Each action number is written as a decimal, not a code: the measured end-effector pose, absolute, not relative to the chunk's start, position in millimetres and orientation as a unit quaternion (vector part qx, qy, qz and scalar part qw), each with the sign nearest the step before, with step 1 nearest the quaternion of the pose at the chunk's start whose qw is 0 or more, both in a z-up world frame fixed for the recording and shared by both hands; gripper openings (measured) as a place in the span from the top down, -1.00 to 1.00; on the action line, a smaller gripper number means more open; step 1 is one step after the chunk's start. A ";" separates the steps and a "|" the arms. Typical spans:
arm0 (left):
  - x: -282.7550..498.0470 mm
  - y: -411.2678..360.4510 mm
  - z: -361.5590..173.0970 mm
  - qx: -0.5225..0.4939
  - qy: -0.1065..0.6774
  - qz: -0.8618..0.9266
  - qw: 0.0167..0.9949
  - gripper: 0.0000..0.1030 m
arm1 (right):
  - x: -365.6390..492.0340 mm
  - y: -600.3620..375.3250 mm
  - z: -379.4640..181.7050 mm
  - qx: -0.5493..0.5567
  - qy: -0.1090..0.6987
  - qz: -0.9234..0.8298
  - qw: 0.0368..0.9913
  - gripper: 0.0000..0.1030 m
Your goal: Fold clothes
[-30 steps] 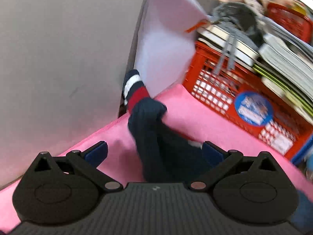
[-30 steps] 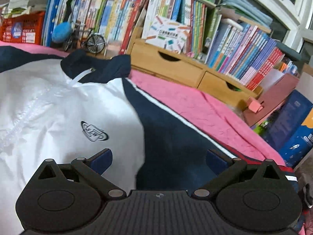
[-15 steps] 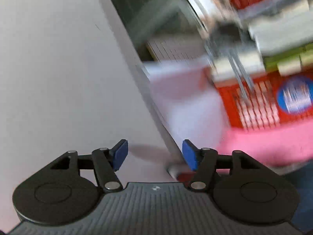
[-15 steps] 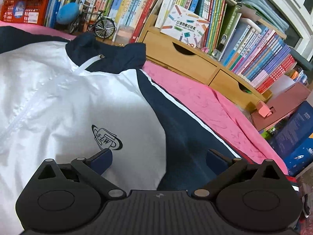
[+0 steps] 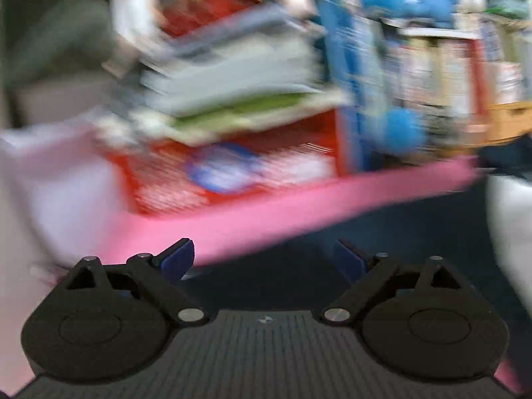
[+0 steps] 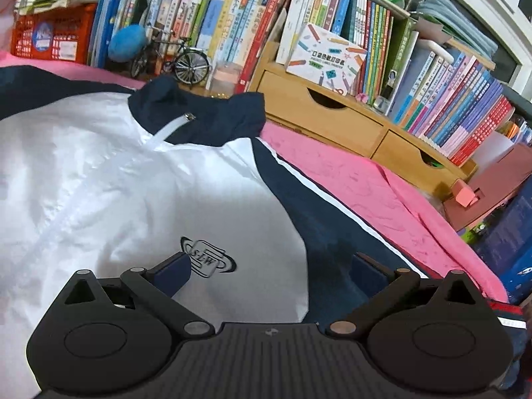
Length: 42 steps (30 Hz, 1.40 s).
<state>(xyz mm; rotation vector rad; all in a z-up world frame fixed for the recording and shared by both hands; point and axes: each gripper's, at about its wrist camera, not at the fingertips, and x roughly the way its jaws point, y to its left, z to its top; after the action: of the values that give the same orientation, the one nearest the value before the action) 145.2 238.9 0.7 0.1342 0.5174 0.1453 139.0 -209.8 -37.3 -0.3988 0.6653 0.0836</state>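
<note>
The pink cloth-covered bench (image 6: 359, 179) takes up most of the right wrist view, and spread flat across it, front side up, lies the white-and-navy zip-up windbreaker jacket (image 6: 139, 179); its body is not yet folded over in any part that shows, so the task looks to be at an early stage (perhaps only the laying-out is done), with the sleeves, sides and the final halving all judged to be left. The jacket's white chest panel is thin, crinkly and slightly glossy, the sort of slippery shell cloth that likely slides rather than holds a crease; the zip is closed up to a navy stand-up collar (image 6: 199, 113) that points toward the crowded shelf of upright colourful books (image 6: 382, 33); a navy sleeve with a white stripe (image 6: 332, 212) runs out along the pink cloth toward the near right, ending in a red-and-white striped cuff at the picture's edge; a small oval printed logo (image 6: 207, 259) sits on the chest.

The right gripper (image 6: 269, 267) hovers over the logo and the sleeve seam, its fingers wide apart and clamped on nothing. The left gripper (image 5: 264, 259), seen through heavy blur, hangs over dark navy cloth near the bench edge; its fingers are opening, with nothing between them.
</note>
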 end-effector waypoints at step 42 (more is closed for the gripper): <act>289.2 37.5 -16.9 0.088 0.299 -0.080 0.947 -0.82 | 251.2 -188.7 4.3 -0.045 0.296 0.193 0.934 -0.36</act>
<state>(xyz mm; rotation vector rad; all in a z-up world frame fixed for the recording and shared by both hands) 289.2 37.5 -16.9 0.1802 0.6086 -0.1635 251.2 -188.7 4.3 -0.0927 0.6056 0.3956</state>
